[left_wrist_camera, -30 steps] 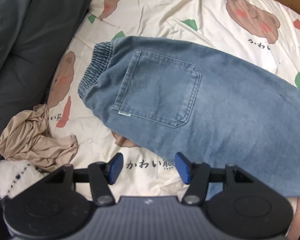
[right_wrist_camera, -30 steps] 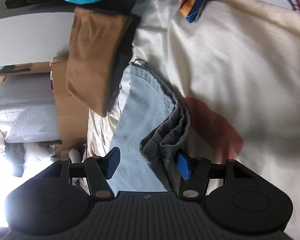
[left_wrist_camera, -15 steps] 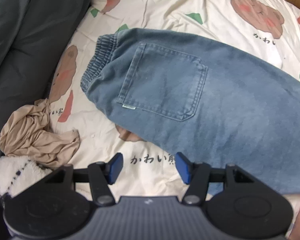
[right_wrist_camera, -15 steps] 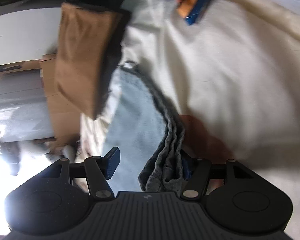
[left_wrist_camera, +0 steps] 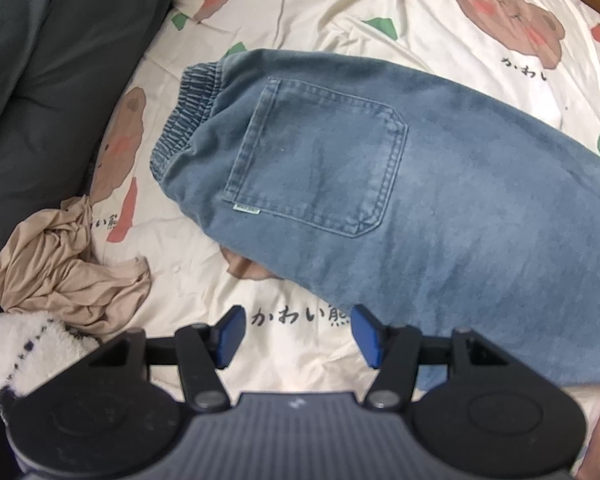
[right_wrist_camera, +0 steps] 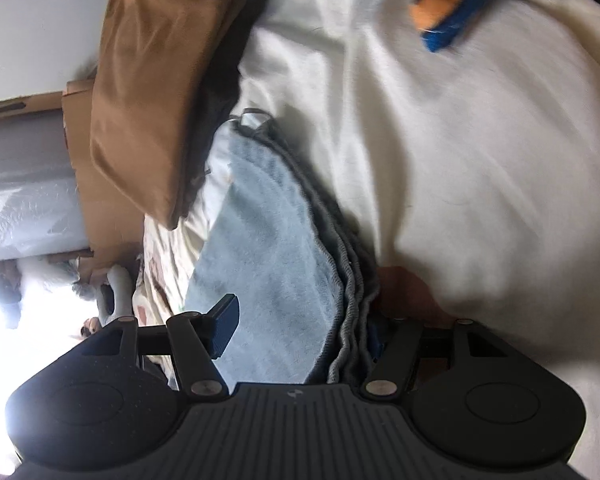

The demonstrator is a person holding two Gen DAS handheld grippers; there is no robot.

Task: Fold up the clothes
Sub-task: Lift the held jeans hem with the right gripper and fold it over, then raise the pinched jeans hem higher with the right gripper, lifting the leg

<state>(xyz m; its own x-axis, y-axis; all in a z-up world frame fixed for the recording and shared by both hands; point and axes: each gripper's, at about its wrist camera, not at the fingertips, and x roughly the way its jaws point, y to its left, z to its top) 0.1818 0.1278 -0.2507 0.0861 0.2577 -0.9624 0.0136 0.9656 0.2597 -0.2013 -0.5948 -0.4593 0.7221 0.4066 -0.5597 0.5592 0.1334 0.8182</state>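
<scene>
Blue jeans (left_wrist_camera: 380, 184) lie flat on the bear-print sheet (left_wrist_camera: 320, 12), back pocket up and elastic waistband (left_wrist_camera: 188, 120) toward the left. My left gripper (left_wrist_camera: 298, 336) is open just below the jeans' lower edge, its right finger against the denim. In the right wrist view the leg end of the jeans (right_wrist_camera: 272, 264) lies bunched in layers between the fingers of my right gripper (right_wrist_camera: 300, 336). That gripper stands wide open, and the denim folds hide its right pad.
A crumpled beige garment (left_wrist_camera: 60, 264) and a white fuzzy item with dark marks (left_wrist_camera: 16, 352) lie left of the left gripper. A dark grey duvet (left_wrist_camera: 40, 80) borders the sheet. A folded brown cloth (right_wrist_camera: 152, 92) and cardboard boxes (right_wrist_camera: 100, 216) sit beyond the leg end.
My right gripper has pushed forward over the leg end, so the denim sits deeper between its fingers and covers the right pad. The left gripper has barely shifted.
</scene>
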